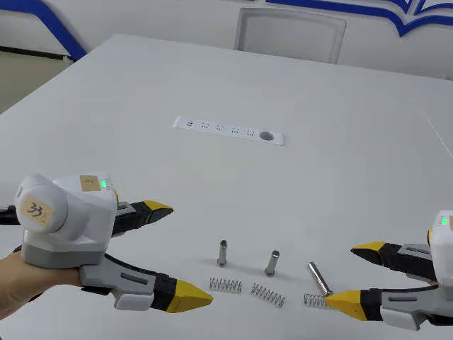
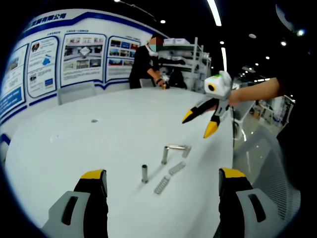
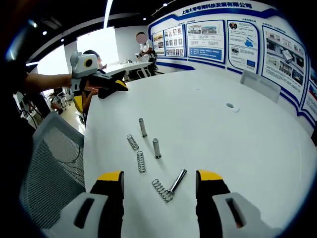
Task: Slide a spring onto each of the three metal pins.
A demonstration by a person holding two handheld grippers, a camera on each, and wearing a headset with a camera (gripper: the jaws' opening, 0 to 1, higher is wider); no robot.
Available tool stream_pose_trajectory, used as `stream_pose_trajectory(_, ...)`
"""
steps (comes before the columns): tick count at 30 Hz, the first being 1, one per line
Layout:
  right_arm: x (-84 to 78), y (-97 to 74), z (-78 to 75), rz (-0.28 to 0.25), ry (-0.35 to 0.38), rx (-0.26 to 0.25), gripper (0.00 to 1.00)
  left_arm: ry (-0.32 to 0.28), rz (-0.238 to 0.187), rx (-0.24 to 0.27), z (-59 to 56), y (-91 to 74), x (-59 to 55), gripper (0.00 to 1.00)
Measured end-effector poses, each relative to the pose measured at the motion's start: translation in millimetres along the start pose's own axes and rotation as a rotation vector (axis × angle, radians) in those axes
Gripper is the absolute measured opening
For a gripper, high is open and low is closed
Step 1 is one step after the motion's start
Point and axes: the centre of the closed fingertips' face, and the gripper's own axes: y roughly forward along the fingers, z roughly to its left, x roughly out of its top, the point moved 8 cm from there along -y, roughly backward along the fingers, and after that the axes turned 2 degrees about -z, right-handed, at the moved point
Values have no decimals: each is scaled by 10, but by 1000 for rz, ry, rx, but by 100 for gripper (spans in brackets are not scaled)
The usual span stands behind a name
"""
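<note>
Steel pins and springs lie close in front of you on the white desk (image 1: 318, 163), in a row between your two tongs. The first pin (image 1: 222, 253) stands upright at the left of the row. The second pin (image 1: 272, 263) stands upright near it on the right. The third pin (image 1: 319, 278) lies flat at the right end.

All three springs lie loose on the desk, on your side of the pins. The first spring (image 1: 226, 285) lies near the first pin and the second spring (image 1: 268, 295) near the second pin, each apart from its pin. The third spring (image 1: 312, 300) has one end right at the near end of the lying pin.

Your left tongs (image 1: 177, 253) hang over the desk to the left of the row, with the jaws wide apart and nothing between them. Your right tongs (image 1: 356, 275) are at the right end, jaws also spread and holding nothing. In the head view their lower yellow tip is just beside the third spring. In the right gripper view the third pin and its spring lie ahead, between the two jaws.

Farther off, a white power strip (image 1: 228, 130) sits flat in the desk, and a chair (image 1: 290, 32) stands beyond the far edge.
</note>
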Motion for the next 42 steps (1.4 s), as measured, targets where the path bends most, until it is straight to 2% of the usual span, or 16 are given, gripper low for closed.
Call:
stream_pose_trajectory(6,-30,163,-85,37,35,-11,52,-17,3,8,11,-10,-70,95)
stream_pose_trajectory(10,-46,250,-114,24,89,-6,47,-25,9,13,17,-3,-117,95)
stream_pose_trajectory(19,-130,380,-189,56,111,-28,43,-44,5,16,28,41,-130,95)
stream_pose_trajectory(26,-240,471,-218,101,105,-58,37,-50,7,8,-6,85,-126,94)
stream_pose_trajectory(33,-260,576,-290,104,155,-85,29,-58,14,7,-11,88,-145,94)
stream_pose_trajectory(36,-272,606,-347,114,167,-136,24,-63,16,9,-7,84,-158,93)
stream_pose_trajectory(42,-302,656,-370,137,205,-150,20,-69,20,14,-1,75,-176,93)
